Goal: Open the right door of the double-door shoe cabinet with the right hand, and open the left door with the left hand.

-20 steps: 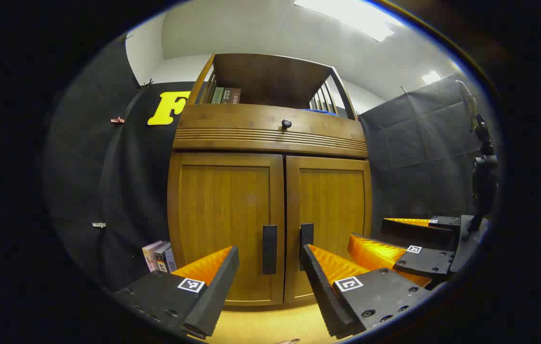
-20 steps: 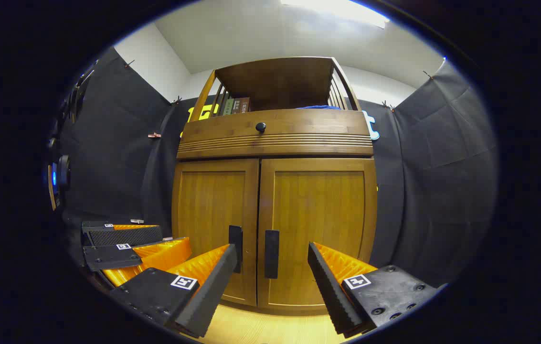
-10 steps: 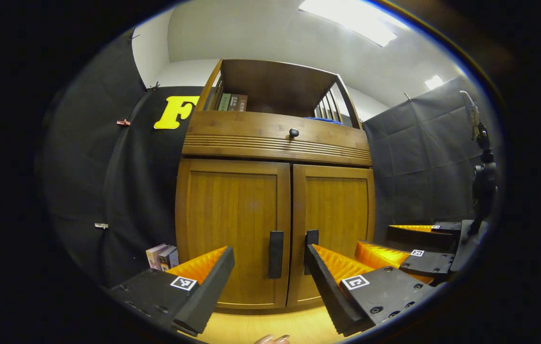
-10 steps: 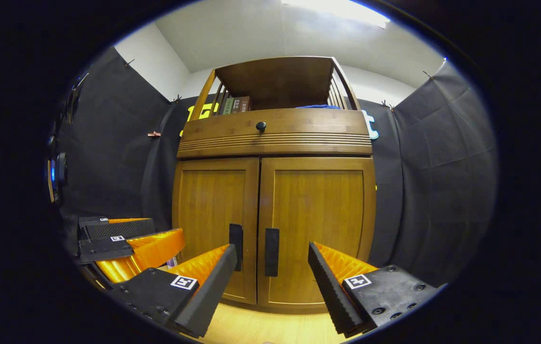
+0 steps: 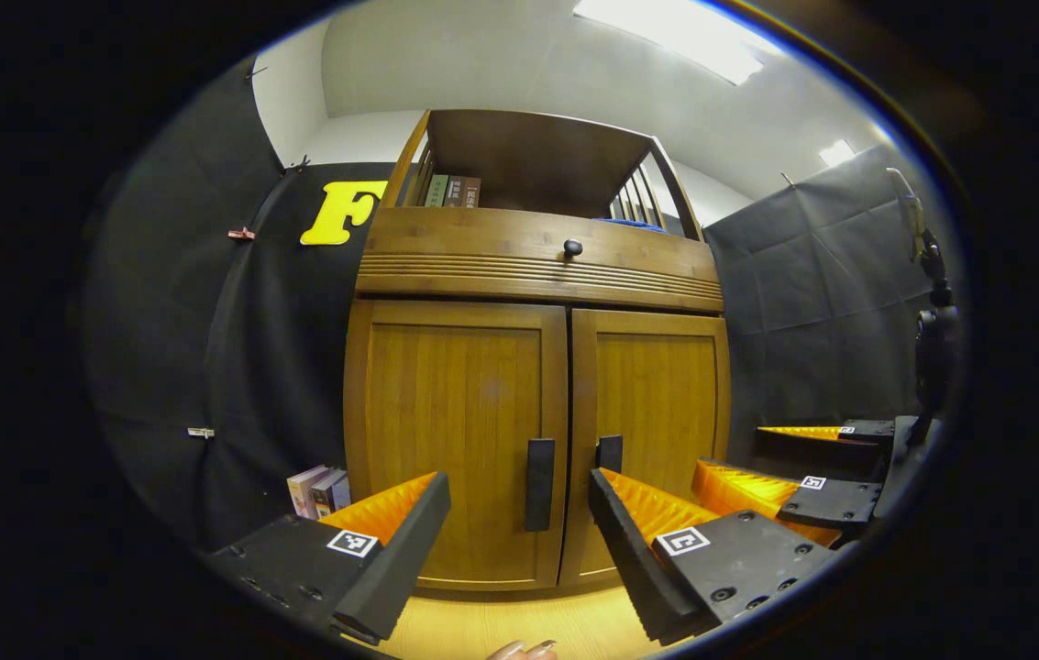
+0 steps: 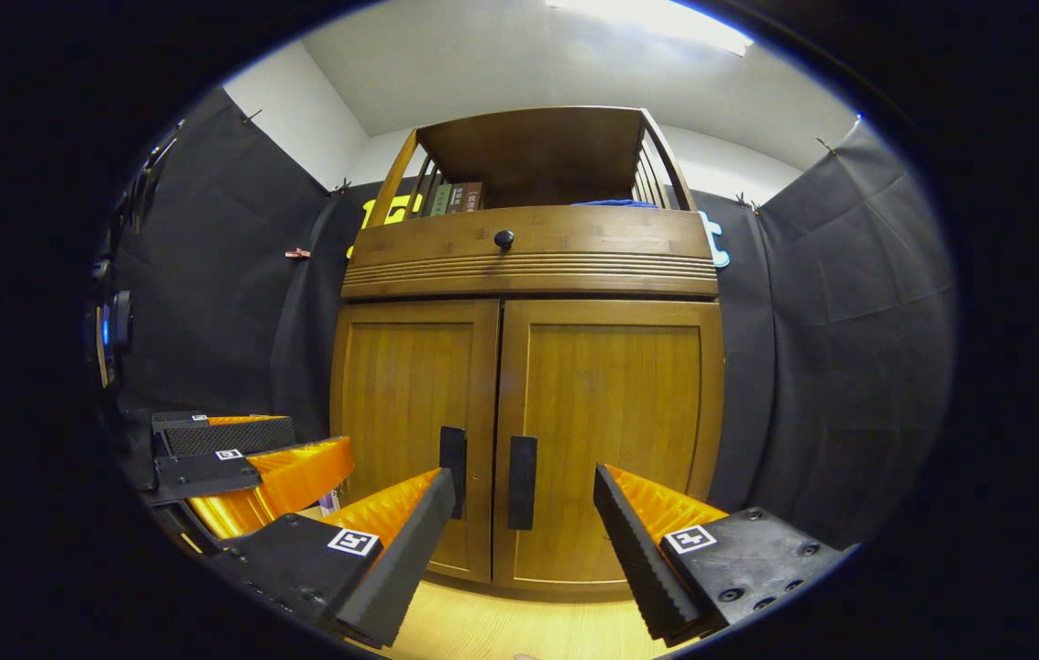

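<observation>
Up close, the left tongs (image 5: 519,500) and the right tongs (image 6: 524,500) both stand spread wide and hold nothing, each aimed at the shoe cabinet (image 6: 528,266) just ahead on the wooden floor (image 6: 501,628). Beyond them, the left door (image 5: 459,440) and the right door (image 6: 611,431) are both shut, with the left handle (image 5: 539,471) and the right handle (image 6: 522,469) side by side at the centre seam. Higher and farther, a drawer knob (image 6: 503,240) sits under an open shelf holding books (image 6: 455,197).
</observation>
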Tool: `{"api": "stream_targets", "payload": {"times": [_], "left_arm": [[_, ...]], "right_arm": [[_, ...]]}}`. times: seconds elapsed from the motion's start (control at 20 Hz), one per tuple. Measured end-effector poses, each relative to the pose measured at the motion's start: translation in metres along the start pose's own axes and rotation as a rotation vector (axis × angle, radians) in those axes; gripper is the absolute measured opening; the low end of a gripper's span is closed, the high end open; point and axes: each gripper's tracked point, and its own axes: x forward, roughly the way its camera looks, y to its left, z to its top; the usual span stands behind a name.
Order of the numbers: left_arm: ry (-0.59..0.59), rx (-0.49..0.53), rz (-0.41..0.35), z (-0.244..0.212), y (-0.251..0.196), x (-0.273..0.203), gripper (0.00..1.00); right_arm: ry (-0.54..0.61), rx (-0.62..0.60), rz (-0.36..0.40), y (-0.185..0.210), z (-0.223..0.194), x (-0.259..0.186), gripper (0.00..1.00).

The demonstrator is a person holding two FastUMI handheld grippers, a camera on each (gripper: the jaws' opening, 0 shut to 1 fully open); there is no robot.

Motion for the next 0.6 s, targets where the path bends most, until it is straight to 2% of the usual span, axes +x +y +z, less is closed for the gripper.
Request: {"api": "stream_targets", "payload": {"times": [0.6], "left_arm": [[-0.006,0.015,0.039,0.002,0.017,-0.005,0.94]], "right_arm": [[-0.007,-0.012,-0.016,0.003,-0.006,0.021,0.97]]}}
